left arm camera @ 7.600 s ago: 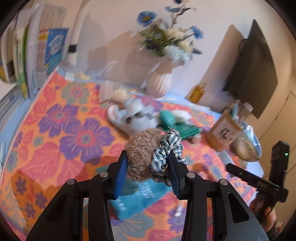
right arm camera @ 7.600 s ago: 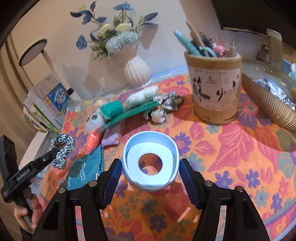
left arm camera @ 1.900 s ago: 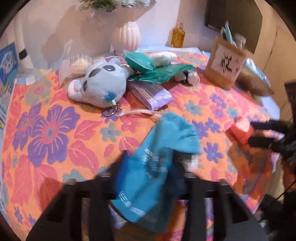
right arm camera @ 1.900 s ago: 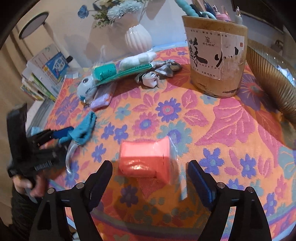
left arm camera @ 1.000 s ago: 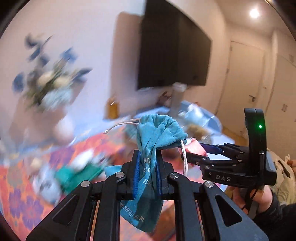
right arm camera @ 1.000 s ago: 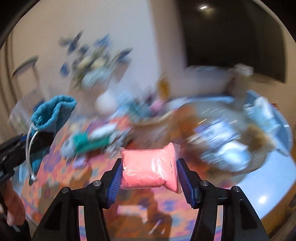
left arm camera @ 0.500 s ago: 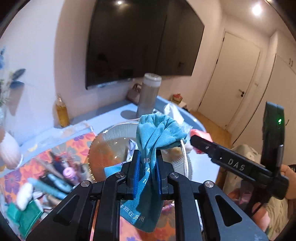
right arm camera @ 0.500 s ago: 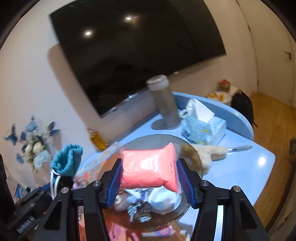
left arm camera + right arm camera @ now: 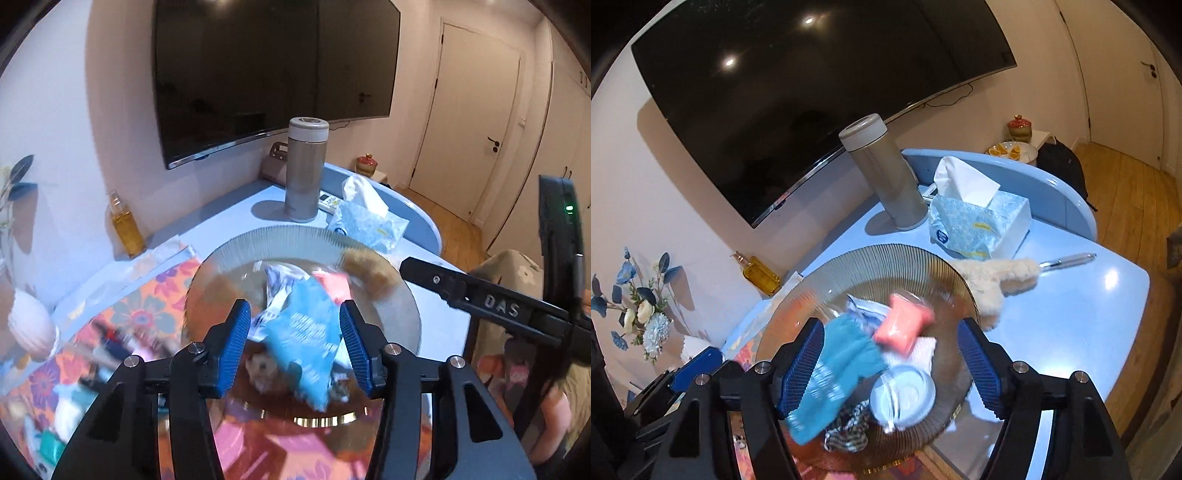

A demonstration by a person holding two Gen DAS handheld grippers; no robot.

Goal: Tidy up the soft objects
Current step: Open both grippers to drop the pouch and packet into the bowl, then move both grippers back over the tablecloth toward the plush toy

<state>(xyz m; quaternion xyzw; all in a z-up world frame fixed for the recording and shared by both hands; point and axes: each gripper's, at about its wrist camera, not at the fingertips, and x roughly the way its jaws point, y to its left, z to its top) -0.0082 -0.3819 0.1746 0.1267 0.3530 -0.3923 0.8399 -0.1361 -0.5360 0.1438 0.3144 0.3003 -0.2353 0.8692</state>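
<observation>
Glass bowl [image 9: 886, 254] | teal cloth [image 9: 306, 332], pink packet [image 9: 905, 326] below parted jaws, untouched

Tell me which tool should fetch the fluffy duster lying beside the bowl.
Right. The duster lies against the bowl rim just beyond the right tool, whose jaws have just been opening, nothing gripped. The left tool sits on the bowl's far side.

Ribbed glossy bowl [image 9: 886, 254]; soft teal cloth [image 9: 834, 369].

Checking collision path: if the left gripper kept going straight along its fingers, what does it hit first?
Probably the blue pouch, blurred between the open left gripper fingers, over the ribbed bowl; depth unclear.
</observation>
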